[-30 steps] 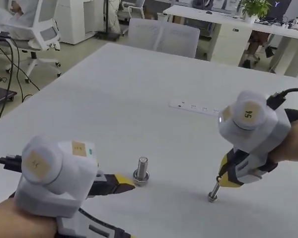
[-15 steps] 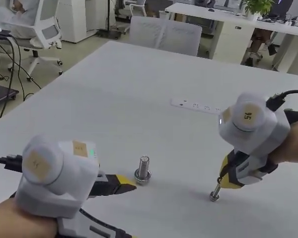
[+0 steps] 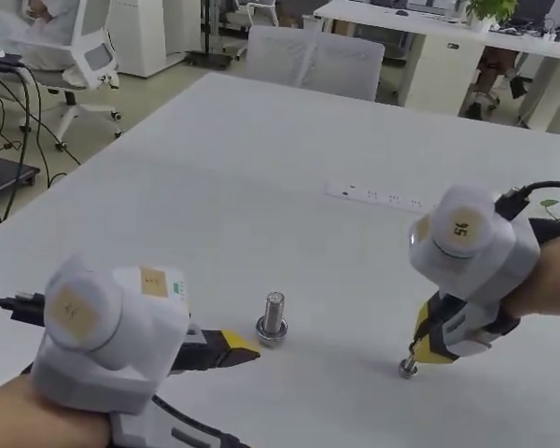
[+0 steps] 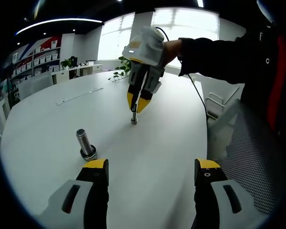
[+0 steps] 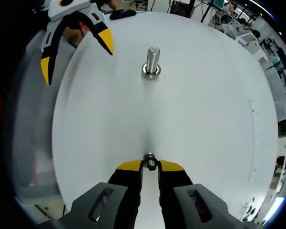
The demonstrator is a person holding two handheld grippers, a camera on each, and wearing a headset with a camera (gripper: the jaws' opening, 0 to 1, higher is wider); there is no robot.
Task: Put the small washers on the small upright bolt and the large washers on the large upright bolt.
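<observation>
The large bolt [image 3: 273,315] stands upright on the white table [image 3: 261,168] with washers around its foot; it shows again as the large bolt [image 4: 85,142] and the large bolt [image 5: 152,61]. My left gripper [image 4: 151,167] is open and empty, its tips just short of that bolt, and appears as the left gripper [image 3: 235,347] low on the table. My right gripper [image 5: 149,164] points down, shut on a small washer [image 5: 149,163] over the small bolt [image 3: 408,366]. From the left I see the right gripper [image 4: 139,102] above the small bolt [image 4: 134,118].
A white power strip [image 3: 378,198] lies further back on the table. Office chairs [image 3: 313,63] and desks stand beyond the far edge. A person's dark sleeve [image 4: 219,47] reaches in from the right of the left gripper view.
My right gripper has sunk lower over the small bolt, so less of the bolt shows below its tips. The left gripper has stayed put. The head camera has tilted a little.
</observation>
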